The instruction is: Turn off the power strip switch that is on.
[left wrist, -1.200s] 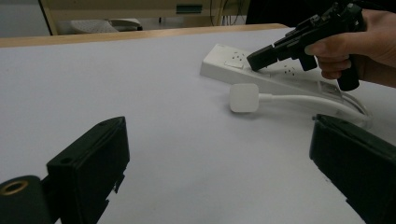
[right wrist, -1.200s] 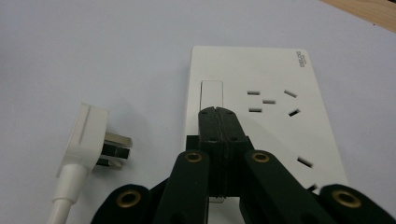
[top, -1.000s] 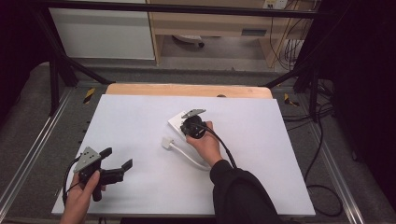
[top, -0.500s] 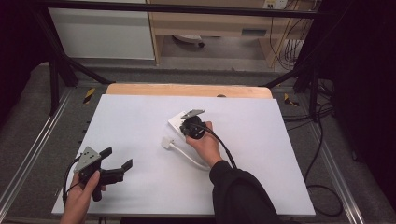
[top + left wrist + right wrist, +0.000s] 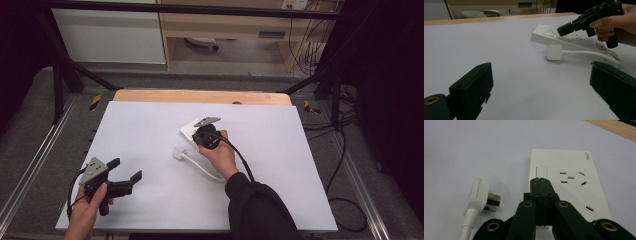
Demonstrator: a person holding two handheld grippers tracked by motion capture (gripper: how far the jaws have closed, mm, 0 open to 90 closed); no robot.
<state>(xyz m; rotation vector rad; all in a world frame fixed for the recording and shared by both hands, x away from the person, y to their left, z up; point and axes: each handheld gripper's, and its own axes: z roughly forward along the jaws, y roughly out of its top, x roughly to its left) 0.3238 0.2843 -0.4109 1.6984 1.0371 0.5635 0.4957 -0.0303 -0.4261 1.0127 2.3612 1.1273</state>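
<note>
One power strip [image 5: 564,185], one plug [image 5: 479,195]; right hand-held gripper [image 5: 539,181] closed empty, seemingly touching; left hand-held gripper [image 5: 544,85] wide.

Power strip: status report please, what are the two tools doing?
Right tool shut, tips over the power strip by its switch. Left tool open, holding nothing, apart. Plug loose beside the strip; nothing in the way.
</note>
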